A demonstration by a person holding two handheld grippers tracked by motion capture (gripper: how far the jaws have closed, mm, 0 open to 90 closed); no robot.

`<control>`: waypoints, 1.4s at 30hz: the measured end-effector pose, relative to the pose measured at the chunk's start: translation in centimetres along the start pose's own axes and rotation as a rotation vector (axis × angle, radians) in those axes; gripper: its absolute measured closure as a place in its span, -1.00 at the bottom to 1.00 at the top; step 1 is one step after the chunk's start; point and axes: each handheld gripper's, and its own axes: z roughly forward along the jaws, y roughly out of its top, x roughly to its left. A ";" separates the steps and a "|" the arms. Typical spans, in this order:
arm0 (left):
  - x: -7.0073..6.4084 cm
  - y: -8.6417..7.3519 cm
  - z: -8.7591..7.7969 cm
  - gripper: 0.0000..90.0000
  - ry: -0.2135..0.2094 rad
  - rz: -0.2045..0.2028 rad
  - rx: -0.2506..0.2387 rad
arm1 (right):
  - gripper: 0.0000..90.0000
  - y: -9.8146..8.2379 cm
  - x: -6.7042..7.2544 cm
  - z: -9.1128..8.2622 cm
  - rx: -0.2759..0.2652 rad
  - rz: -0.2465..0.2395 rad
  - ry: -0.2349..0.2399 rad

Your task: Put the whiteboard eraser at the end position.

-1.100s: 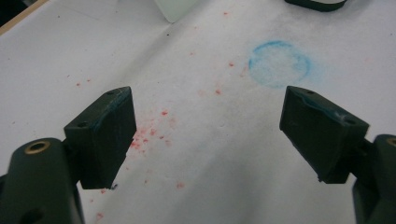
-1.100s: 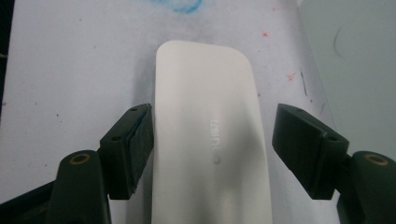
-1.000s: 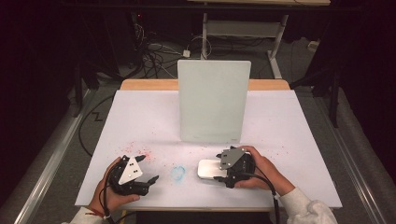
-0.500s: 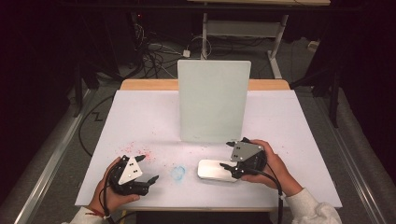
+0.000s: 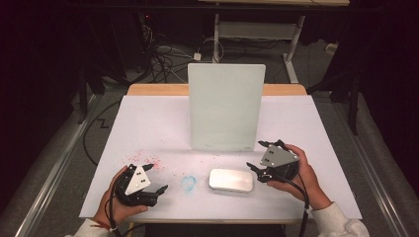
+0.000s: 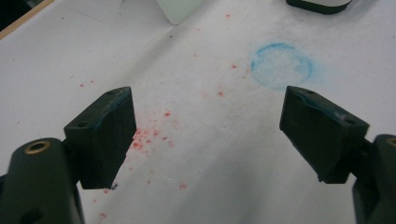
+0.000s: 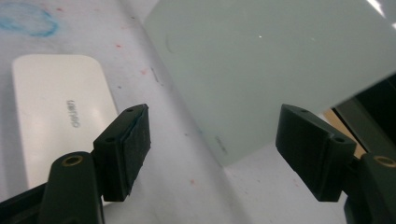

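Observation:
A flat white rounded device (image 5: pixel 230 180) lies on the white sheet near the front edge; the right gripper view shows it low at the left (image 7: pixel 60 112) with grey lettering on top. My right gripper (image 5: pixel 256 158) stands open just to its right, a little apart from it, with nothing between its fingers (image 7: pixel 212 154). At the front left, my left gripper (image 5: pixel 154 183) rests open over red specks (image 6: pixel 149 135), jaws wide and empty (image 6: pixel 208 135). A blue chalky ring (image 5: pixel 188 182) marks the sheet between the left gripper and the device.
A pale upright board (image 5: pixel 226 106) stands mid-table just behind the device, close ahead of the right gripper (image 7: pixel 271 60). The white sheet (image 5: pixel 148 123) covers a wooden table. Cables and table legs lie on the dark floor beyond.
My right gripper has drawn back rightward off the white device, which stays flat on the sheet. The left gripper has not moved.

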 end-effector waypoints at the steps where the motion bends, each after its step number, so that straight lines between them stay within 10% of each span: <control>1: 0.0 0.0 0.0 -0.60 0.000 0.000 0.000 | -0.43 -0.3 -0.1 -0.1 0.005 0.006 -0.010; 18: 0.3 0.1 0.0 -0.60 0.023 0.003 -0.002 | -0.54 -7.2 -1.1 -2.6 -0.025 0.263 -0.128; 42: 0.0 0.2 -0.2 -0.60 0.023 0.012 -0.007 | -0.52 -7.6 0.3 -3.1 -0.028 0.243 -0.171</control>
